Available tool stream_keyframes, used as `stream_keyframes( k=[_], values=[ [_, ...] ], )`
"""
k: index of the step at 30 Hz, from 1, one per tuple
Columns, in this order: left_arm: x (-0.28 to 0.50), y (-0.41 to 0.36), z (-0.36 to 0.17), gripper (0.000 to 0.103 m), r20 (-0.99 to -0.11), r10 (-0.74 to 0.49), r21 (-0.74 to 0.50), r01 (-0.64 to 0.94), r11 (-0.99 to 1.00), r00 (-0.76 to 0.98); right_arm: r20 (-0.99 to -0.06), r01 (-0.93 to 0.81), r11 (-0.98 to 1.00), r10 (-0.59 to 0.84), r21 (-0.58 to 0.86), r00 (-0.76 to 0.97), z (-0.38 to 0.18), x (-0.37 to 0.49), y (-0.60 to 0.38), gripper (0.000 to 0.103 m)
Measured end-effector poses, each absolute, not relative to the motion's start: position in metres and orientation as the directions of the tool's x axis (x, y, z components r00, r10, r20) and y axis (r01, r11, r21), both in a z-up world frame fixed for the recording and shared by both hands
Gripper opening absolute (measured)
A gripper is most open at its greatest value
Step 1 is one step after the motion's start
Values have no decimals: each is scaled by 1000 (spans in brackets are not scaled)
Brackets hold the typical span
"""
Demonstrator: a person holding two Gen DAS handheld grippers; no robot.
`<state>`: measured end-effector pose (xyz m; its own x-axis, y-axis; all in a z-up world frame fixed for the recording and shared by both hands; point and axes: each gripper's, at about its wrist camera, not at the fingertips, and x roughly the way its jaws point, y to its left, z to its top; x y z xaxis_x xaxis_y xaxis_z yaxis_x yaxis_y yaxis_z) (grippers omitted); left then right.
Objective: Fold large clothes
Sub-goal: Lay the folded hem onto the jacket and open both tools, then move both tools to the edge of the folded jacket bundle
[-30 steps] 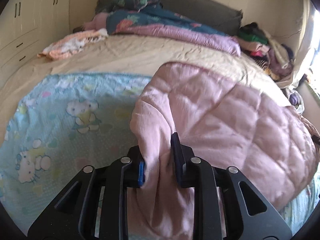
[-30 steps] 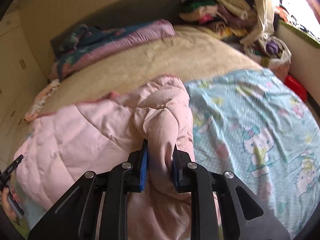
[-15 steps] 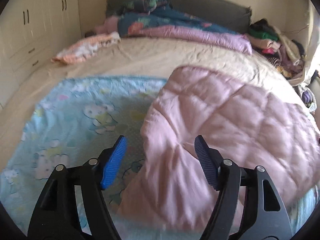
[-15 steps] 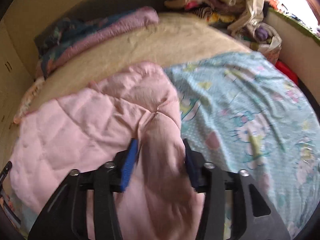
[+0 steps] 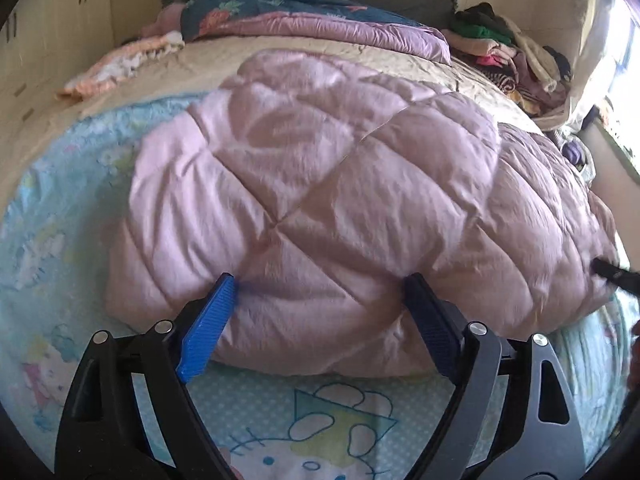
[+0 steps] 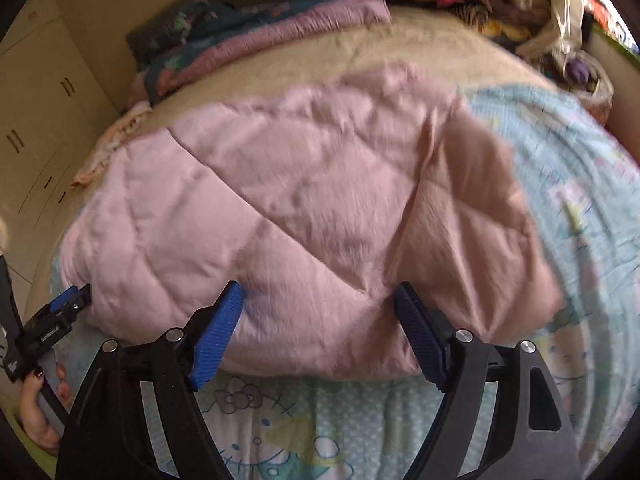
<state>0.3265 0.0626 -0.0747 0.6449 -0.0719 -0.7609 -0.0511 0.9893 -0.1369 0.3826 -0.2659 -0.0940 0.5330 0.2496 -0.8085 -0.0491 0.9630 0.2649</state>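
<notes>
A pink quilted comforter (image 5: 340, 184) lies folded on the light blue cartoon sheet (image 5: 344, 432) of the bed; the right wrist view shows it too, comforter (image 6: 304, 208). My left gripper (image 5: 320, 280) stands at its near edge, jaws opening wide, the blue fingertips (image 5: 224, 292) just at the fabric without pinching it. My right gripper (image 6: 318, 290) stands the same way at the near edge, jaws opening, nothing gripped. The left gripper (image 6: 74, 296) also shows at the comforter's left corner in the right wrist view, held by a hand (image 6: 40, 428).
A beige bedspread (image 5: 224, 60) covers the far half of the bed. Folded purple and floral blankets (image 5: 304, 20) lie at the headboard. A pile of clothes (image 5: 516, 56) sits at the far right. Cabinets (image 6: 36, 120) line the left wall.
Both grippers let go of the pink comforter and opened wide. The lifted folds dropped flat onto the bed, and both grippers pulled back to its near edge.
</notes>
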Motion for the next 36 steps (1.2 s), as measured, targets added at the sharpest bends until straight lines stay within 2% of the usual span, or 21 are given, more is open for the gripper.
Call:
stream_keyframes(
  k=[5,7,10,14,16,25,36],
  values=[
    [325,63,-71,81,-768,-70,-134,-53,989,637,-811,-31,967,231,254,538,-98,386,-259,82],
    [320,65,-64,88,-768,-83,-149,-51,988,635,-801,-32,962,245,272,546,-89,381,-259,83],
    [312,62,-55,92,-759,-91,-147,-34,989,645,-765,-44,947,284,319,578,-71,363,-264,83],
    [300,57,-42,94,-747,-77,-126,-26,992,660,-705,-51,940,288,337,648,-44,334,-274,95],
    [292,56,-37,94,-739,-65,-117,-32,993,671,-680,-48,935,290,352,674,-35,319,-279,98],
    [267,63,-35,94,-735,-38,-106,-59,993,677,-632,-11,908,299,418,715,-29,273,-296,99],
    [256,87,-64,94,-780,-17,-138,-146,980,626,-670,72,887,289,456,684,-60,262,-301,99]
  ],
)
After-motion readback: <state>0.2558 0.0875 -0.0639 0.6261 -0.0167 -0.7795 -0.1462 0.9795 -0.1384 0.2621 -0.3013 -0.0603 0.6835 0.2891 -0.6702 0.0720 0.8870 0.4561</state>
